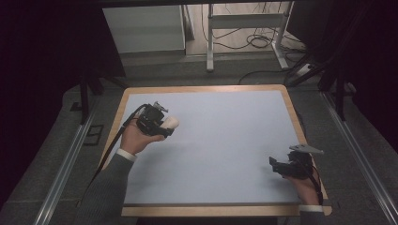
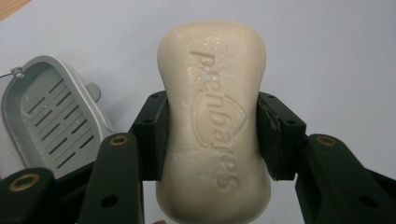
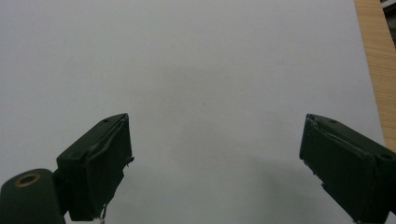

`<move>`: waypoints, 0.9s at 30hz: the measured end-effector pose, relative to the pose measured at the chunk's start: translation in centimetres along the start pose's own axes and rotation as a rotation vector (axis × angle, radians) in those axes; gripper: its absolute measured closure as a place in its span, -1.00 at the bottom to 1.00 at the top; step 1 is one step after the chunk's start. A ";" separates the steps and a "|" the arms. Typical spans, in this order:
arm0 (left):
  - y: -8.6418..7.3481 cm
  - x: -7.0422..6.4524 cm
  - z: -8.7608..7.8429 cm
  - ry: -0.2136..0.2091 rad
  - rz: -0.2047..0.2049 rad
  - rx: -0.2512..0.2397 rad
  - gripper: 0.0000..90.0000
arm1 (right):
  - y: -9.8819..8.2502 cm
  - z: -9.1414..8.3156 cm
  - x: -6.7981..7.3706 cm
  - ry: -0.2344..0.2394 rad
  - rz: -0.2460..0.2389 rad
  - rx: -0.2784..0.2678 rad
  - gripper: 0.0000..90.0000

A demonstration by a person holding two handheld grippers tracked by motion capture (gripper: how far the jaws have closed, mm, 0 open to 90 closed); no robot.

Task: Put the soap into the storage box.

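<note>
We record one bench (image 1: 281, 101): a pale blue-grey matte sheet over a light wooden board whose rim shows as a border on all sides.

Left gripper (image 1: 162, 123), high view: held in the person's left hand (image 1: 133, 138) near the bench's left edge, toward the far half. One bar of soap (image 2: 214, 121) sits in it — cream-coloured, smooth and slightly waxy, an oblong with rounded ends and a gentle waist. Raised lettering and an emblem run along its upper face; the surface carries small pits near the far end. In the left gripper view the two black fingers (image 2: 150, 135) are clenched on the bar's waist, one flat pad against each long side, and the bar's far end projects well beyond them. From the high view the soap (image 1: 172, 123) reads as a pale rounded end beyond the gripper, above the sheet; we cannot tell whether it touches the bench.

One soap dish (image 2: 51, 121) lies just beside the left gripper, at the left of the left gripper view: grey plastic, a rounded rectangle with a raised rim, a slotted floor of parallel drain slits and a small tab at one end. It holds nothing.

Right gripper (image 1: 278, 166), high view: in the person's right hand (image 1: 307, 185) near the bench's near right corner, a grey three-cornered plate on top. In the right gripper view its two fingers (image 3: 95, 163) are spread wide — released, with bare sheet between them. Their pads look scuffed and chipped along the edges.

Count: two grippers, one soap, one dish.
</note>
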State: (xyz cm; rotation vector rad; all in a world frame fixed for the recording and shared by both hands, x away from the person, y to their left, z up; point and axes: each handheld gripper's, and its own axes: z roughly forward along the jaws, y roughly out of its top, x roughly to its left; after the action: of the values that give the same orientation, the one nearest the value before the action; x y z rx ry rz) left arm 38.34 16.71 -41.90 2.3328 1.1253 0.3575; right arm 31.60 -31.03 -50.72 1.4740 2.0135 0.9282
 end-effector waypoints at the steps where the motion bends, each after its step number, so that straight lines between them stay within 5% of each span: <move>1: 0.1 0.2 0.0 0.003 -0.004 0.001 0.10 | 0.0 0.0 0.0 -0.001 0.000 0.001 -0.80; 27: 1.2 3.1 -0.1 0.032 -0.053 -0.006 0.10 | -0.1 0.1 -0.2 -0.001 0.001 0.007 -0.80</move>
State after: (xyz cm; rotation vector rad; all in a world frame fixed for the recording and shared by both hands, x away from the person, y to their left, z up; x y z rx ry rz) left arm 40.93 18.57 -41.09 2.2950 1.1969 0.3798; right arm 31.67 -31.16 -50.90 1.4792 2.0170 0.9214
